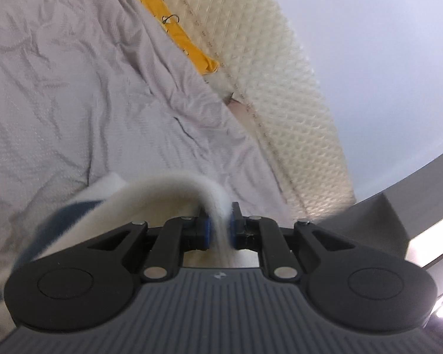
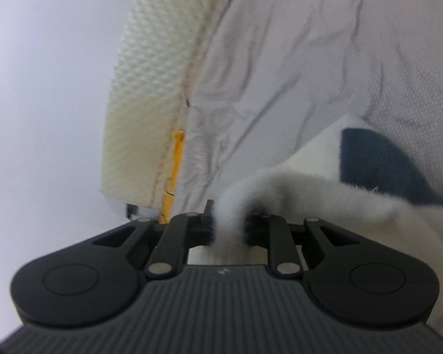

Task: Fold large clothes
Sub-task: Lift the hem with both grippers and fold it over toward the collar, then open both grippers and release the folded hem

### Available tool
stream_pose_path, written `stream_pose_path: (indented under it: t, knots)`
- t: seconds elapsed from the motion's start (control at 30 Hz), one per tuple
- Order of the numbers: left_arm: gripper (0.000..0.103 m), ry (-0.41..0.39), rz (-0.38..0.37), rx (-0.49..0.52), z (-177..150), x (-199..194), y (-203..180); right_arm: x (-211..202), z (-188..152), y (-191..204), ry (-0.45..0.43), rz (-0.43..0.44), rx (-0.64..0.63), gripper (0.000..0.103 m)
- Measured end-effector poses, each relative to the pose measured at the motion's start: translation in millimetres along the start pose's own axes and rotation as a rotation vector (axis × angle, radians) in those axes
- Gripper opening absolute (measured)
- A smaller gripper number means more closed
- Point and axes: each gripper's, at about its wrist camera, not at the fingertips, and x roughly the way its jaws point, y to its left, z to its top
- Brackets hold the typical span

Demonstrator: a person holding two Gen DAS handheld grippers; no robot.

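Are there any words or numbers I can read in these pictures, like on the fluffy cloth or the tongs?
No readable words or numbers anywhere.
Left tongs: a tiny pale mark on the grey ribbed base, a symbol, no letters.
Right tongs: the same tiny mark, too blurred to read.
Fluffy white and dark blue cloth: no label in view.
Wrinkled bed sheet: plain, no print.

Fleecy garment (image 1: 162,188) showing cream-white with dark navy patches. Bedsheet (image 1: 73,88) looking pale lilac-grey, fine dotted weave. Mattress side (image 1: 280,88) showing cream, quilted diamond pattern. Bright yellow-orange fabric (image 1: 177,35) peeking between sheet and mattress. Left hand-held gripper (image 1: 219,230) showing black with blue pads; right hand-held gripper (image 2: 228,228) black, ribbed grey body. Wall (image 1: 384,44) reading plain pale blue-grey.
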Motion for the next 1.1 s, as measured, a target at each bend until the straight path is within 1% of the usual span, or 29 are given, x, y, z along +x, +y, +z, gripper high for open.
stream_pose_path:
  t: [0.1, 0.17, 0.23, 0.27, 0.37, 0.43, 0.5, 0.57, 0.67, 0.8, 0.87, 0.9, 0.93, 0.97, 1.0, 1.03, 1.1]
  knots:
    - [0.014, 0.006, -0.002, 0.027, 2.2, 24.2, 20.6, 21.3, 9.1, -25.0, 0.024, 0.024, 0.030, 0.021]
    - [0.014, 0.004, 0.006, 0.039, 3.9, 38.1, 31.0, 37.5, 15.9, -38.0, 0.041, 0.024, 0.049, 0.021]
    - [0.014, -0.012, 0.006, 0.034, 8.4, 51.3, 42.4, 54.7, 23.5, -43.0, 0.063, 0.012, 0.048, 0.022]
    - [0.014, -0.034, 0.005, 0.037, 11.2, 59.2, 47.5, 63.9, 27.1, -43.7, 0.073, 0.017, 0.046, 0.022]
    - [0.014, -0.081, 0.001, 0.006, 22.2, 80.4, 63.0, 87.3, 35.4, -38.4, 0.093, 0.054, 0.019, 0.022]
    - [0.014, -0.084, 0.000, 0.005, 29.7, 94.2, 69.0, 99.5, 40.2, -35.6, 0.098, 0.068, -0.014, 0.022]
    - [0.014, -0.074, 0.027, 0.021, 34.4, 109.6, 73.8, 110.7, 45.4, -40.1, 0.105, 0.075, -0.018, 0.023]
    - [0.014, -0.062, 0.054, 0.034, 34.5, 121.3, 79.3, 121.1, 48.6, -47.7, 0.115, 0.060, -0.002, 0.023]
    - [0.014, -0.050, 0.085, 0.030, 33.6, 132.2, 87.5, 128.1, 48.4, -57.2, 0.137, 0.039, -0.007, 0.023]
    - [0.014, -0.039, 0.090, 0.037, 34.0, 133.3, 87.0, 124.8, 47.9, -58.7, 0.146, 0.053, -0.004, 0.023]
    - [0.014, -0.015, 0.101, 0.059, 33.3, 132.3, 83.7, 120.8, 45.5, -54.0, 0.143, 0.058, -0.028, 0.029]
    - [0.017, -0.003, 0.102, 0.067, 32.5, 130.7, 81.8, 117.6, 43.7, -51.2, 0.141, 0.064, -0.043, 0.038]
    - [0.024, 0.007, 0.099, 0.072, 32.0, 129.1, 80.0, 114.6, 40.8, -46.6, 0.143, 0.080, -0.063, 0.055]
    - [0.030, 0.009, 0.090, 0.069, 30.8, 126.5, 79.5, 115.1, 37.7, -40.8, 0.146, 0.101, -0.080, 0.062]
    - [0.048, 0.007, 0.079, 0.062, 30.1, 124.1, 79.2, 113.7, 35.1, -35.3, 0.152, 0.124, -0.102, 0.073]
    - [0.061, -0.002, 0.069, 0.058, 28.0, 118.8, 77.7, 112.1, 31.2, -28.3, 0.169, 0.141, -0.138, 0.076]
    - [0.064, -0.029, 0.045, 0.076, 25.5, 109.8, 74.0, 111.1, 23.7, -15.9, 0.197, 0.144, -0.213, 0.076]
